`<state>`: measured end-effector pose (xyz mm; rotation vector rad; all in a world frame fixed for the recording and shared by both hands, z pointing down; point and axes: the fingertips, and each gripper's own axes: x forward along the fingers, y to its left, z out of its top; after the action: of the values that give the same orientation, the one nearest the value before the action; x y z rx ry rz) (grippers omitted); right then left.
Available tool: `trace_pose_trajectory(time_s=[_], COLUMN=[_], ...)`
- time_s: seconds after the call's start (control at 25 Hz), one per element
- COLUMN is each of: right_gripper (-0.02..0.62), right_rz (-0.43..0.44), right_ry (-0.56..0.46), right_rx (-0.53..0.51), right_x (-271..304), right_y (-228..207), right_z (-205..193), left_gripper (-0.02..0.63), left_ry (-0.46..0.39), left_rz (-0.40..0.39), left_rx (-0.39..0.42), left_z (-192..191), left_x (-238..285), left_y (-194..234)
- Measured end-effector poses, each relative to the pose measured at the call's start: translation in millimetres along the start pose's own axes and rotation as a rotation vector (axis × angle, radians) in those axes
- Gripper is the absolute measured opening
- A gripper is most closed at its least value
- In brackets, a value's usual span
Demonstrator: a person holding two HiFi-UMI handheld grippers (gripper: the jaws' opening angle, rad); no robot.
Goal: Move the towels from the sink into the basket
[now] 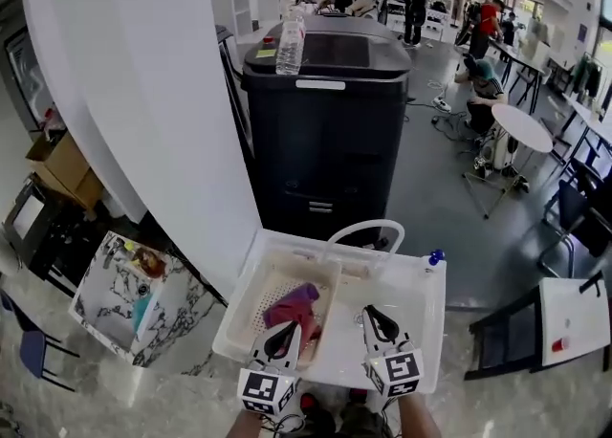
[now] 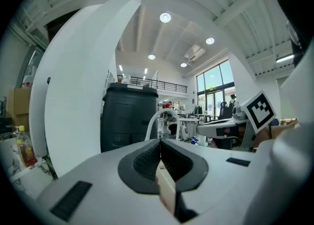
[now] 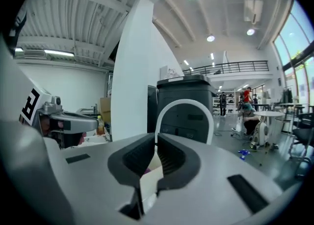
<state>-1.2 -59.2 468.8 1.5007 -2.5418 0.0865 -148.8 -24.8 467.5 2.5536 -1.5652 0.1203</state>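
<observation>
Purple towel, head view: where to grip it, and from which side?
Pinch the purple towel at its raised crumpled ridge near the middle, coming from above: it lies bunched in the perforated basket, whose walls likely block a side approach. The left gripper is nearest; its jaws are shut, so open them first.

Head view looks steeply down; both gripper views face level toward the black bin [image 1: 325,130].

Sink [image 1: 421,326] sits right in front of me, basket [image 1: 273,285] in its left half, towel [image 1: 293,306] in the basket. Bin [image 1: 325,140] behind the sink, bottle [image 1: 290,44] on top.
</observation>
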Motion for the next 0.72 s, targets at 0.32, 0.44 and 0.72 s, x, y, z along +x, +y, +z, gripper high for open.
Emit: trace_pose_trajectory(time_s=[0.32, 0.44, 0.72], right_gripper=[0.031, 0.031, 0.031], right_rz=[-0.14, -0.152, -0.128], right_ry=[-0.034, -0.031, -0.022], right_rx=[0.015, 0.028, 0.024], right_x=[-66.4, -85.1, -121.3], right_y=[-50.8, -56.9, -65.1], right_z=[3.5, -2.9, -20.3], left_gripper=[0.008, 0.008, 0.008], left_ry=[-0.003, 0.004, 0.027], left_rz=[-0.101, -0.109, -0.111], left_rx=[0.024, 0.032, 0.067], left_z=[11.1, 10.3, -0.5], left_x=[19.0, 19.1, 11.5], left_y=[-58.0, -73.3, -108.1])
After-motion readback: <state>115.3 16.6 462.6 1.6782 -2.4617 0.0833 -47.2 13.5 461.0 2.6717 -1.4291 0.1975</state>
